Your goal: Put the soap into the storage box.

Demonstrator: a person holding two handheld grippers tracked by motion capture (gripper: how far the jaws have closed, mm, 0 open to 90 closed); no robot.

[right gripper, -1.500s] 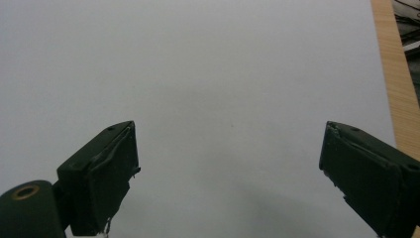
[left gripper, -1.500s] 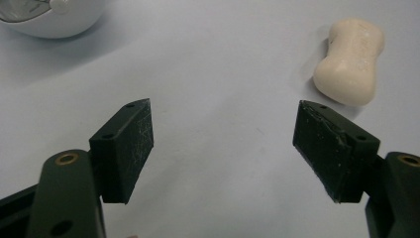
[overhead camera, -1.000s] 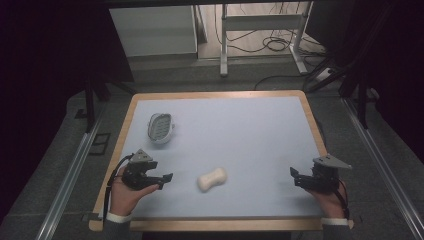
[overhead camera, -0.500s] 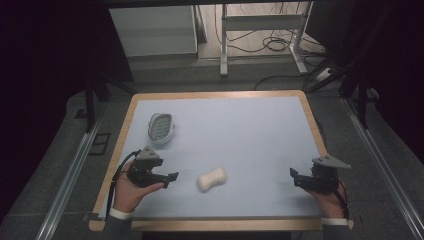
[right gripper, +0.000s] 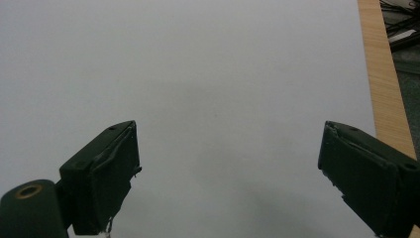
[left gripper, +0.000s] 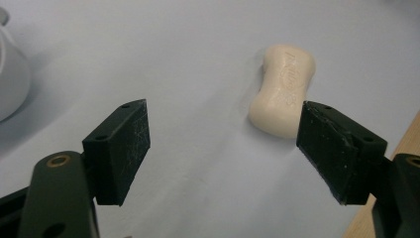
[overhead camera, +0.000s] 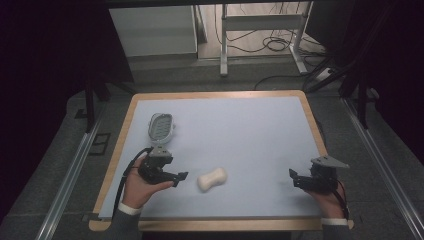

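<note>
— While we're at the left: what's the left gripper (overhead camera: 176,177) doing?
— Jaws spread wide, nothing btwn them. Pointing at the soap bar (overhead camera: 212,179), just beside it, not touching. White soap dish (overhead camera: 161,126) sits farther back on the pale mat (overhead camera: 240,130).
— Soap's where exactly?
— Near front edge, left of centre, lying flat.
— And the right gripper (overhead camera: 296,178)?
— Also wide apart, empty, well away from soap, over bare mat nr the wooden table rim (right gripper: 384,74).

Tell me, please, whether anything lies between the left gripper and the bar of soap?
Nothing visible does. The left gripper is open and points at the soap, with bare blue mat between them. The soap dish lies farther back, off that line.
</note>
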